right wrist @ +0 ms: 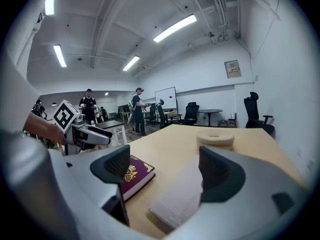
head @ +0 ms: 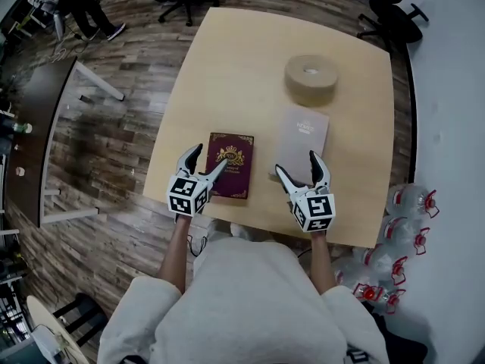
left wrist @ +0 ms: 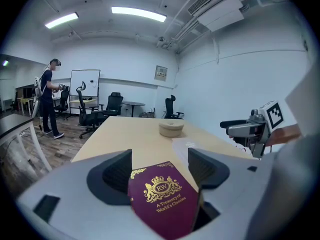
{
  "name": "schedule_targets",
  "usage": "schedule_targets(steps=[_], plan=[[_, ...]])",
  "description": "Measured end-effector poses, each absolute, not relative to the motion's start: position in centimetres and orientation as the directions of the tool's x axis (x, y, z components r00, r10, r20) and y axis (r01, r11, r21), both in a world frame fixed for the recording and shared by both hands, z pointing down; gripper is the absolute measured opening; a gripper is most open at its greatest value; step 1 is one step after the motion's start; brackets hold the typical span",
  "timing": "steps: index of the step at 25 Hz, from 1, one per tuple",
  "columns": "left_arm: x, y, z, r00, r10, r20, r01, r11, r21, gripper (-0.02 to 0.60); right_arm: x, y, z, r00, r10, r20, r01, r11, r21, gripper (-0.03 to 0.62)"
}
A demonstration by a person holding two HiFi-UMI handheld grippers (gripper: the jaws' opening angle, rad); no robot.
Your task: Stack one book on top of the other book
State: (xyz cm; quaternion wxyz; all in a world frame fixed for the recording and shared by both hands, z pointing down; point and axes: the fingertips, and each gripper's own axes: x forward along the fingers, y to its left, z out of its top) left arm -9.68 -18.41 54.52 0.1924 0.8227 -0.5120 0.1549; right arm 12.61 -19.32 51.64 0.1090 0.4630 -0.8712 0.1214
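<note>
A maroon book [head: 231,165] with a gold crest lies flat near the front edge of the light wooden table [head: 227,74]. Right of it lies a pale grey book [head: 301,135]. My left gripper [head: 206,161] hovers over the maroon book's near left corner, jaws open. In the left gripper view the maroon book [left wrist: 162,196] shows between and below the open left gripper [left wrist: 160,166], with no pad pressing on it. My right gripper [head: 297,165] stands open at the grey book's near end. In the right gripper view the grey book [right wrist: 182,199] lies under the right gripper [right wrist: 162,171], and the maroon book [right wrist: 135,176] is to its left.
A tan round roll [head: 311,80] sits on the table behind the grey book. Several water bottles with red caps [head: 409,203] stand on the floor at the right. A dark side table [head: 38,127] is at the left, office chairs [head: 390,17] beyond, and a person [head: 83,2] far left.
</note>
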Motion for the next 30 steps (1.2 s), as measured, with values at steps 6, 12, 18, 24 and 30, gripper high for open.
schedule_targets(steps=[6,12,18,24,30], plan=[[-11.5,-18.8,55.1,0.462,-0.765,0.448,-0.885,-0.428,0.183,0.357,10.1,-19.1,52.0,-0.528,-0.785,0.324,-0.845,0.523,-0.112,0.419],[-13.7,-18.8,55.9,0.495,-0.740,0.455,-0.868,-0.447,0.217,0.358,6.8,-19.1,52.1,-0.509,-0.789,0.343,-0.856,0.506,-0.107,0.420],[-14.9,-19.0,56.8,0.533,-0.711,0.458,-0.845,-0.475,0.246,0.359,4.8,-18.7,52.4,-0.484,-0.798,0.359,-0.871,0.479,-0.108,0.420],[-15.2,-18.8,57.4,0.561,-0.687,0.462,-0.826,-0.498,0.264,0.360,3.5,-18.3,52.9,-0.472,-0.799,0.373,-0.877,0.466,-0.114,0.421],[-15.5,-18.5,57.8,0.571,-0.677,0.465,-0.820,-0.501,0.277,0.361,2.5,-18.1,53.7,-0.483,-0.787,0.385,-0.873,0.466,-0.145,0.422]])
